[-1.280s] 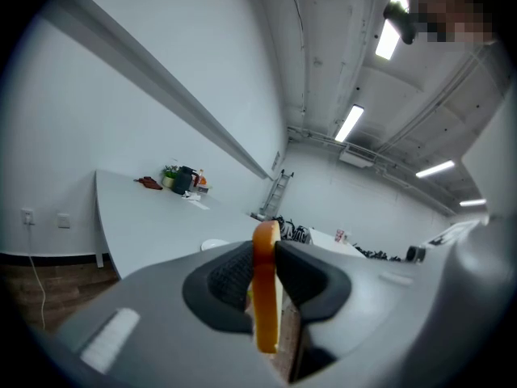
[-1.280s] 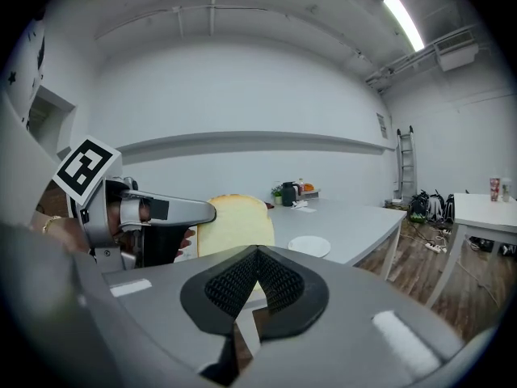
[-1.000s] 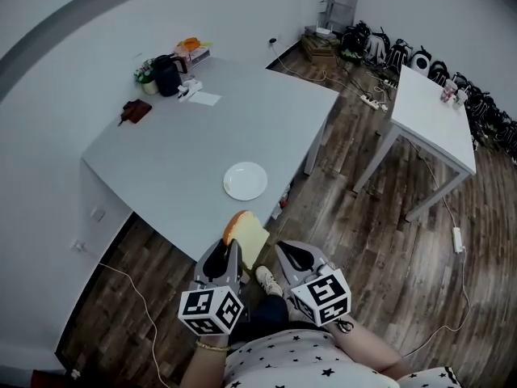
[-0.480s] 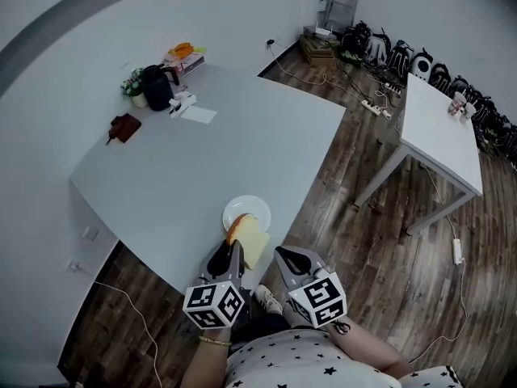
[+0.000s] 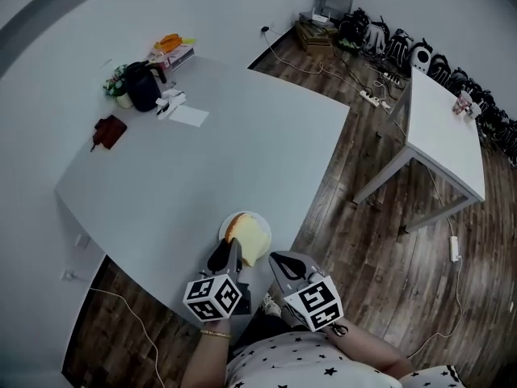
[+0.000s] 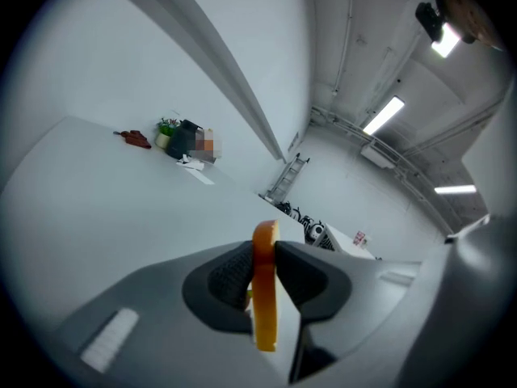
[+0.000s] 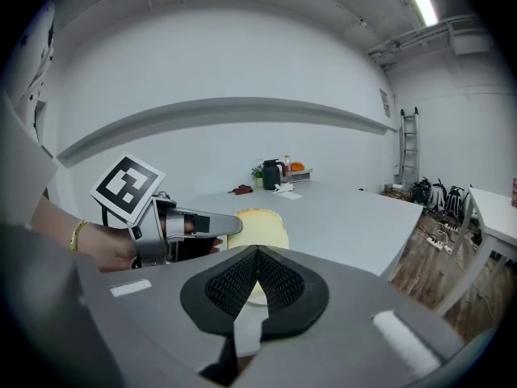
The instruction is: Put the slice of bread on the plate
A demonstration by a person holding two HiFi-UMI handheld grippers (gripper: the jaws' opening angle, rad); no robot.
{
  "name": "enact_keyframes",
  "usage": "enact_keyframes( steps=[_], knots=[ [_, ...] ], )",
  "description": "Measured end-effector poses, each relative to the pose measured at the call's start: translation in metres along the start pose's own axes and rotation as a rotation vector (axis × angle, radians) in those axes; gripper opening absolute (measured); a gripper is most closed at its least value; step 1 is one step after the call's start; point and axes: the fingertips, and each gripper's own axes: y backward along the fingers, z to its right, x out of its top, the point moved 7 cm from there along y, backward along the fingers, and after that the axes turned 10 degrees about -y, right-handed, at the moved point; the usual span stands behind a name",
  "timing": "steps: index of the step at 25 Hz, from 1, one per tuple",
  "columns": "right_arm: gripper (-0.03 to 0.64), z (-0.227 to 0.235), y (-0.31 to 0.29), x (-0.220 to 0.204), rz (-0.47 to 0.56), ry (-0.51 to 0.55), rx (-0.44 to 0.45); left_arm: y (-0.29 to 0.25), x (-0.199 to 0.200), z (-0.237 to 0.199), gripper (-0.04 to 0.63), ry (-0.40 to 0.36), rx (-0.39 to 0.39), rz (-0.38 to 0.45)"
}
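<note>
**Bread clamped in L gripper, over the plate**

L gripper (image 5: pixel 233 247) (image 6: pixel 262 253): jaws clenched on the slice of bread (image 5: pixel 250 238) (image 6: pixel 265 297). In the left gripper view the slice stands edge-on btwn the two dark ribbed pads, both pressing its faces. The orange crust sticks up past the jaw tips and the rest hangs below them. The right gripper view shows the same slice (image 7: pixel 258 228) face-on, pale w/ a darker crust on top, gripped along its left side.

R gripper (image 5: pixel 278 259) (image 7: pixel 257 254): jaws closed tip to tip, nothing btwn them. It sits just beside the L gripper, at the near table edge.

Plate (image 5: pixel 262 218): white, round, near the front edge of the grey table (image 5: pixel 210 144). In the head view the slice overlaps most of it, w/ only part of the rim showing. Can't tell whether the bread touches the plate or hangs just above.

Far corner of the table, well apart from the plate: a dark kettle (image 5: pixel 144 86), a small potted plant (image 5: pixel 115 82) touching it, and a sheet of paper (image 5: pixel 188 116).
</note>
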Motion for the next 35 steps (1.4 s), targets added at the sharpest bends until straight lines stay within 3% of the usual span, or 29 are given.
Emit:
enact_keyframes(
  steps=[9, 20, 29, 35],
  knots=[
    [-0.002, 0.01, -0.017, -0.003, -0.033, -0.024, 0.008, -0.015, -0.016, -0.029, 0.1, -0.064, 0.104, -0.071],
    [-0.002, 0.002, -0.022, -0.007, -0.042, -0.02, 0.048, -0.024, -0.039, -0.059, 0.114, -0.176, 0.291, -0.213],
    [-0.002, -0.005, -0.017, -0.008, -0.019, -0.006, 0.055, 0.019, -0.018, -0.018, 0.028, -0.213, 0.213, -0.136],
    [-0.002, -0.024, -0.002, -0.014, -0.005, 0.013, 0.076, 0.066, -0.012, 0.018, 0.009, -0.15, 0.178, -0.116]
  ],
)
